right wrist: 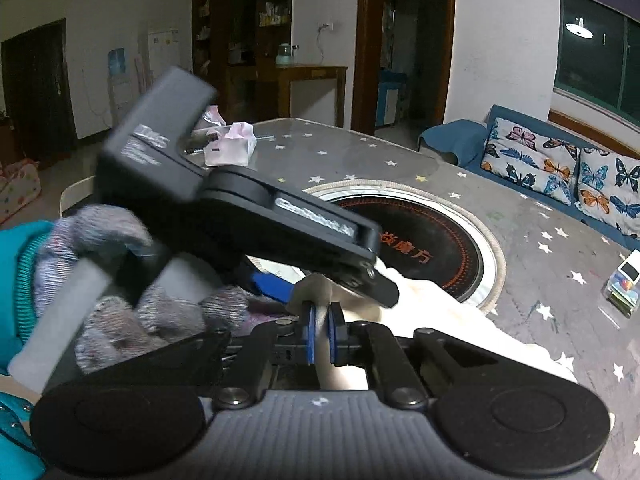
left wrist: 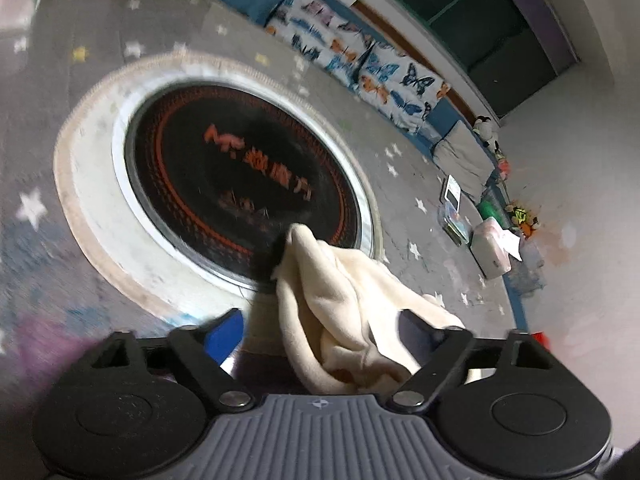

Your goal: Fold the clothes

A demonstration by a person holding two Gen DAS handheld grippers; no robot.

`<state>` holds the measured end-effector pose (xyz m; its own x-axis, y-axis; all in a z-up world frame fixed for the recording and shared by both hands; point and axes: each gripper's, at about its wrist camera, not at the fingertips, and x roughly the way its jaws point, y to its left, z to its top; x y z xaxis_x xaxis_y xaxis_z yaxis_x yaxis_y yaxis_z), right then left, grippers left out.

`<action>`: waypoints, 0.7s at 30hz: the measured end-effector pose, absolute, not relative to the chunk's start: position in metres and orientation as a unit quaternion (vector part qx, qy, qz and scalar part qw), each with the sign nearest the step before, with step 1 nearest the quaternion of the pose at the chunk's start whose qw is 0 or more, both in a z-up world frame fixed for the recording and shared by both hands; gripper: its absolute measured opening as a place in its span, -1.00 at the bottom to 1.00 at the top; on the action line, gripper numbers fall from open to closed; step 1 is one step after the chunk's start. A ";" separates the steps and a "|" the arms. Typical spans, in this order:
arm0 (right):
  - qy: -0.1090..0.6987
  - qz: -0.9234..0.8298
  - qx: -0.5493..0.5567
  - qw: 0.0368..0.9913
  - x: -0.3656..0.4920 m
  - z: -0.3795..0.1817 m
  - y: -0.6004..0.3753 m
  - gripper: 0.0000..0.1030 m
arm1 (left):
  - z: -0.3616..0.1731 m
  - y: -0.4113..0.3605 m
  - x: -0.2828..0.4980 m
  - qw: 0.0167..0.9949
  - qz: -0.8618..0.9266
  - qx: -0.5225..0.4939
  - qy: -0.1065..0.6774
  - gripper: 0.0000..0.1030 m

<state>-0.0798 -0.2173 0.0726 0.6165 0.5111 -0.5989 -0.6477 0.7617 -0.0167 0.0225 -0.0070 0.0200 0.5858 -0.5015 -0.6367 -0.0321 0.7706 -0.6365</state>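
The left gripper has its jaws spread wide, and the cream garment lies bunched between them, not visibly pinched. One blue pad shows bare on the left; the other finger is half buried under a fold. From these jaws the cloth runs forward and slightly left, ending in a peak that lies over the rim of the black hotplate set into the star-patterned table.

In the right wrist view, the right gripper has its pads nearly together with a thin slit between them. A tab of the garment sits at the tips, but whether it is gripped I cannot tell. The left gripper crosses just above and in front of these fingers, held in a grey-gloved left hand. Beyond, the cloth spreads away to the right along the table's near edge, its long axis running left to right, beside the hotplate.

Both grippers meet at the same left end of the cloth, so the free length lies to the right. The right gripper looks better placed to travel along it.

Further off stand a tissue pack and a butterfly-cushioned sofa.
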 end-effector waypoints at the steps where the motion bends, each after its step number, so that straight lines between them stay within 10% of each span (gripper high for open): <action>1: 0.293 0.326 -0.115 0.891 -0.081 0.073 -0.218 -0.89 | 0.019 -0.008 0.024 0.832 -0.142 -0.314 0.434 0.44; 9: 0.291 0.340 -0.118 0.886 -0.091 0.074 -0.221 -0.89 | 0.010 -0.010 0.028 0.817 -0.149 -0.335 0.445 -0.32; 21: 0.304 0.339 -0.122 0.882 -0.095 0.072 -0.227 -0.81 | 0.014 -0.019 0.022 0.837 -0.146 -0.297 0.436 -0.53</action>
<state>-0.0954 -0.2267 0.0716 0.5851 0.5235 -0.6194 -0.6719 0.7406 -0.0087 0.0217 -0.0193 0.0142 0.5768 -0.5037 -0.6431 -0.0147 0.7807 -0.6247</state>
